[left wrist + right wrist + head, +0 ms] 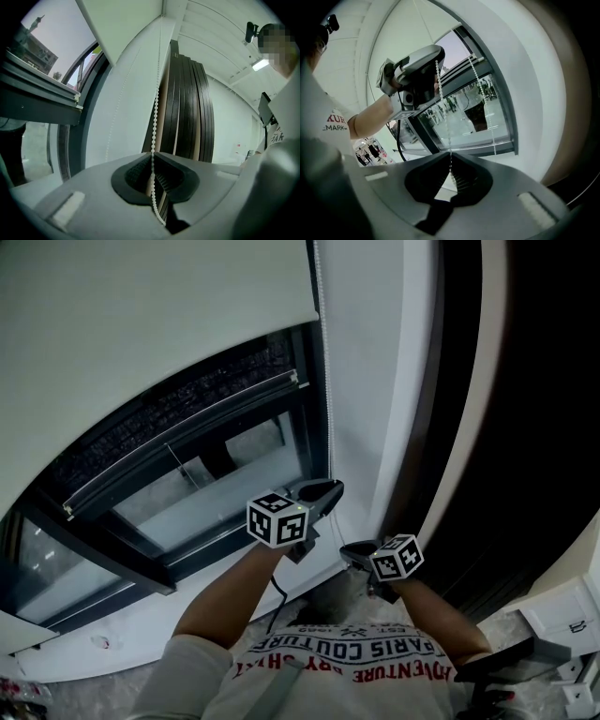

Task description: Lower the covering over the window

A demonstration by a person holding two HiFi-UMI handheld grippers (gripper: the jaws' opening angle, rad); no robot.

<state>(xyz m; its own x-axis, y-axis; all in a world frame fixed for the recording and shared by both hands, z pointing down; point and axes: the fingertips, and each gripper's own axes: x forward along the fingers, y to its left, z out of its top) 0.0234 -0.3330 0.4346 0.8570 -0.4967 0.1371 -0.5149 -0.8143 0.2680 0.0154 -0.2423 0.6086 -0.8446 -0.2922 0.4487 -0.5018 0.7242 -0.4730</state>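
Note:
A white roller blind (141, 315) covers the upper part of the dark-framed window (216, 484). Its white bead chain (325, 381) hangs down the window's right side. My left gripper (330, 490) is shut on that chain, which runs down between its pads (152, 157) and trails out below. Lower and to the right, my right gripper (349, 549) is shut on the same strand (443, 108). In the right gripper view the left gripper (417, 65) is above, with the chain taut between the two. A second strand (480, 86) hangs free against the glass.
A white wall strip (375, 381) stands right of the chain, then tall dark panels (506, 427) leaning upright (187, 108). White and grey boxes (562, 615) lie on the floor at the lower right. The white sill (187, 624) runs below the window.

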